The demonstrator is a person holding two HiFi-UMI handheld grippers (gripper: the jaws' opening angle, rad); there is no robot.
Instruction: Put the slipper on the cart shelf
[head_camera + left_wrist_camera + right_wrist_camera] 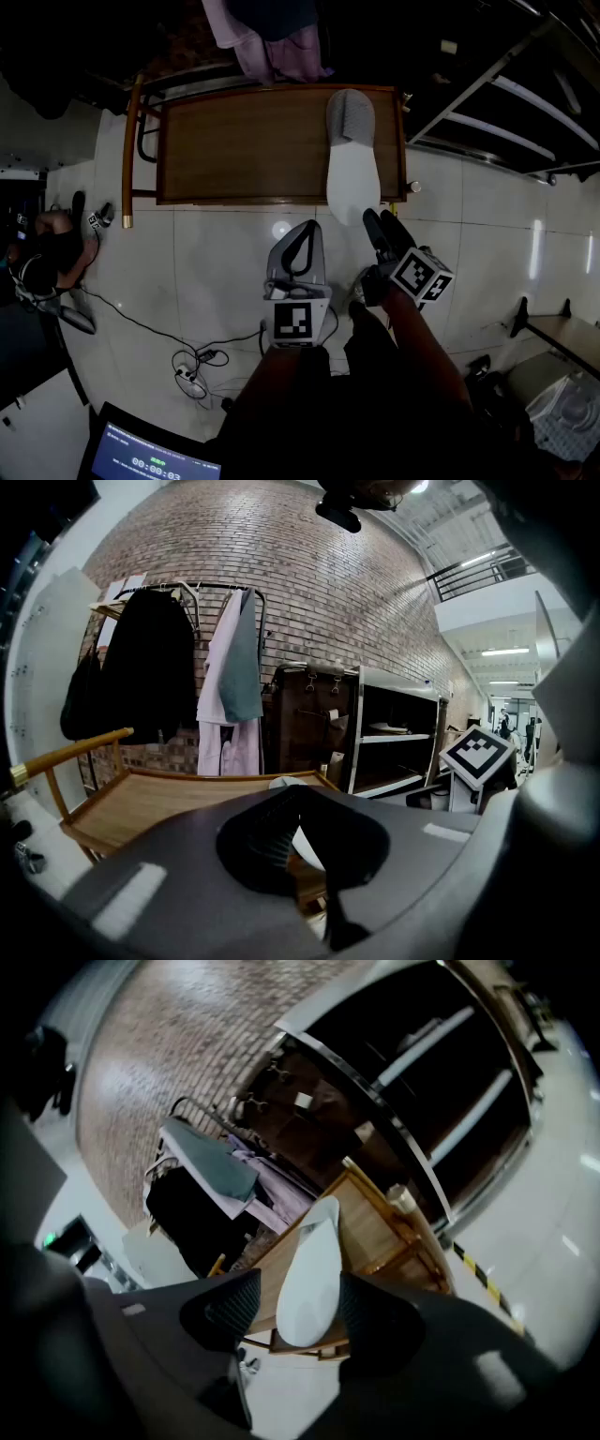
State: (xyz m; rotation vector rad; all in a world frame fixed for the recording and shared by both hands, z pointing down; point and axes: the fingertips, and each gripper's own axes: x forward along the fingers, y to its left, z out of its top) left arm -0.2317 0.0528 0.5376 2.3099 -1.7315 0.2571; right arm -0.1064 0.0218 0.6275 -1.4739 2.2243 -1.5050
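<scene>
Tiled floor (216, 272). Slipper (353, 169) lies on wooden cart shelf (244, 145), heel overhanging: probably light and soft; pinch at heel. Right gripper (378, 220) jaws spread by heel; left gripper (306, 228) closed, empty.
</scene>
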